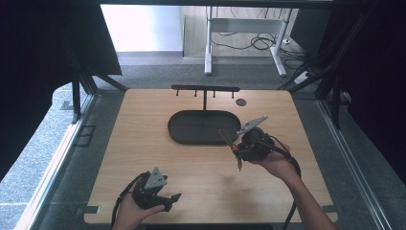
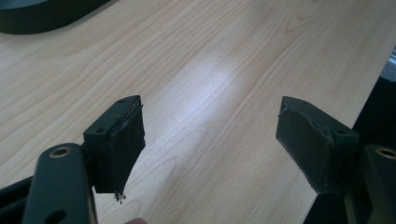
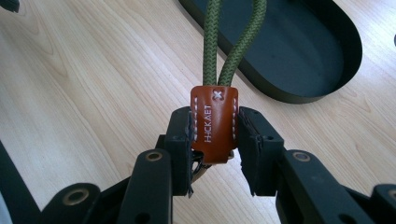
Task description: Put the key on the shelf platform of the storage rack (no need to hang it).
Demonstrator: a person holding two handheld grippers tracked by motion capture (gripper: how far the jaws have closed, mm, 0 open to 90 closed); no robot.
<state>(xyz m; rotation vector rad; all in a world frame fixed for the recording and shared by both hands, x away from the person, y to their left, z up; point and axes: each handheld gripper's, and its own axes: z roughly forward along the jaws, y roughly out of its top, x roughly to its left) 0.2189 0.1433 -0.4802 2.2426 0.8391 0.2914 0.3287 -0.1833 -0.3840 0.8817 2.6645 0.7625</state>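
So down at the lower left of the high view we've got the left gripper (image 1: pixel 165 197) sitting low over the wooden counter (image 1: pixel 143 143), held in the person's left hand (image 1: pixel 128 211) with its grey three-cornered plate on top. In the left gripper view its jaws are spread wide apart with nothing but bare wood grain between them, and the dark edge of the tray (image 2: pixel 42 16) peeks in at the upper left corner of that frame. Moving toward the middle of the high view, we see the black oval tray (image 1: pixel 203 127) lying flat on the counter, and just behind it a black T-shaped rack (image 1: pixel 205 89) with little pegs hanging off its crossbar. A small dark round spot (image 1: pixel 241 102) sits on the counter right of the rack. Further right, the right gripper (image 1: pixel 238 149) is up off the counter, just beside the tray's right end, held in the right hand (image 1: pixel 275 162). In the right gripper view its jaws are pinching a brown leather tab (image 3: pixel 214 122) with white stitching and stamped letters, and a green braided cord loop (image 3: pixel 231 37) runs up out of the tab toward the top of the frame, in front of the tray. Something small dangles below the gripper in the high view; we can't tell what.
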